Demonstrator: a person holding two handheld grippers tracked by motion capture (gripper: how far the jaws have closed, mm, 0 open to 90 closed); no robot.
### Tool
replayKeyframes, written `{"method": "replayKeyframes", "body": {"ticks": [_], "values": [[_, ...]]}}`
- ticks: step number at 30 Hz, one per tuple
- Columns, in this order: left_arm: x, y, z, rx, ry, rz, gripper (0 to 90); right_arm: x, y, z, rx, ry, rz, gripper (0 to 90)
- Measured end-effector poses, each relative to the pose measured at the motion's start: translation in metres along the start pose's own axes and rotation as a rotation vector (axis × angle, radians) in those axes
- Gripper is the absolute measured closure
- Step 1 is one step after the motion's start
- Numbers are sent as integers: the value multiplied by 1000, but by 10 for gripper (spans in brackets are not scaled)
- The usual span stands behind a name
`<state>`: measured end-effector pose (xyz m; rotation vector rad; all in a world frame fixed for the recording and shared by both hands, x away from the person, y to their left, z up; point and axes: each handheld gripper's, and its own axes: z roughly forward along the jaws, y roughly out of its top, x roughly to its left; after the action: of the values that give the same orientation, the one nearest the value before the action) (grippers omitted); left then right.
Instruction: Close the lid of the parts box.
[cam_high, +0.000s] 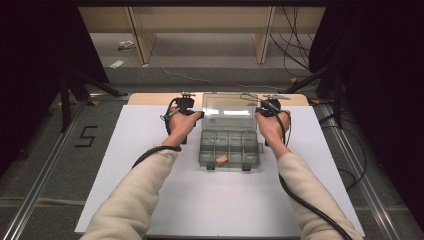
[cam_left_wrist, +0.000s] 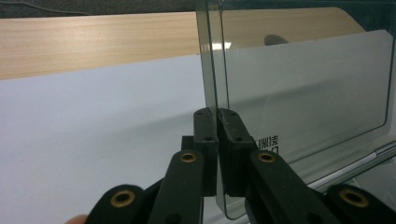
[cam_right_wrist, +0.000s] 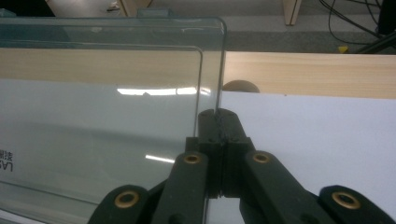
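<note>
While the clear lid (cam_high: 227, 111) of the compartment box (cam_high: 229, 148) stands upright near the counter's (cam_high: 150, 200) far edge, left hand-held gripper (cam_left_wrist: 217, 122) and right hand-held gripper (cam_right_wrist: 218, 122) each clamped on a lid side edge, printed lettering (cam_left_wrist: 266, 142) legible in the left gripper view, small orange piece (cam_high: 222, 159) in a front compartment from the high view.

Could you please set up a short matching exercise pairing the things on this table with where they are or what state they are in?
Things:
1. lid
2. left hand-held gripper
3. right hand-held gripper
4. orange piece

Places or states:
A. lying in a front compartment of the organiser box
B. standing raised at the back of the box, clear plastic
C. clamped on the lid's left side edge
D. clamped on the lid's right side edge

Right pairs: 1-B, 2-C, 3-D, 4-A
</note>
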<state>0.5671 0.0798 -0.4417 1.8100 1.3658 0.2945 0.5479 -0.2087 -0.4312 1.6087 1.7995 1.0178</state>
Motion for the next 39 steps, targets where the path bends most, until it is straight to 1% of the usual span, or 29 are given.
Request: {"method": "replayKeyframes", "body": {"ticks": [2, 5, 8, 9, 12, 15, 19, 22, 24, 27, 30, 32, 34, 39], "values": [[0, -1, -1, -12, 4, 9, 868, -1, -1, -1, 3, 7, 4, 899], [-1, -4, -2, -30, 2, 6, 874, -2, -1, -4, 15, 26, 3, 891], [-3, -5, -4, -44, 5, 13, 876, -3, 0, -6, 17, 31, -12, 881], [-4, -5, -5, -48, 7, 17, 877, -4, 1, -6, 20, 32, -20, 865], [-5, -6, -6, -59, 4, 20, 880, -7, 4, -5, 11, 62, -4, 813], [-5, -8, -6, -63, 4, 16, 881, -9, 10, -3, 1, 74, 1, 783], [-5, -8, -7, -67, 3, 14, 882, -11, 20, 1, -9, 77, 10, 761], [-5, -9, -7, -68, 1, 11, 882, -11, 28, 3, -28, 76, 14, 764], [-4, -9, -7, -69, -2, 9, 882, -11, 31, 3, -30, 74, 17, 769], [-4, -9, -7, -73, -3, 11, 882, -11, 35, 5, -35, 71, 31, 797], [-4, -9, -8, -72, -5, 7, 882, -10, 36, 5, -31, 63, 29, 813], [-3, -10, -8, -73, -8, 5, 882, -9, 35, 5, -33, 55, 27, 849], [-3, -10, -8, -73, -9, 5, 882, -9, 35, 5, -32, 43, 13, 868], [-3, -9, -8, -74, -12, 7, 879, -8, 34, 4, -33, 29, 17, 877]]}}
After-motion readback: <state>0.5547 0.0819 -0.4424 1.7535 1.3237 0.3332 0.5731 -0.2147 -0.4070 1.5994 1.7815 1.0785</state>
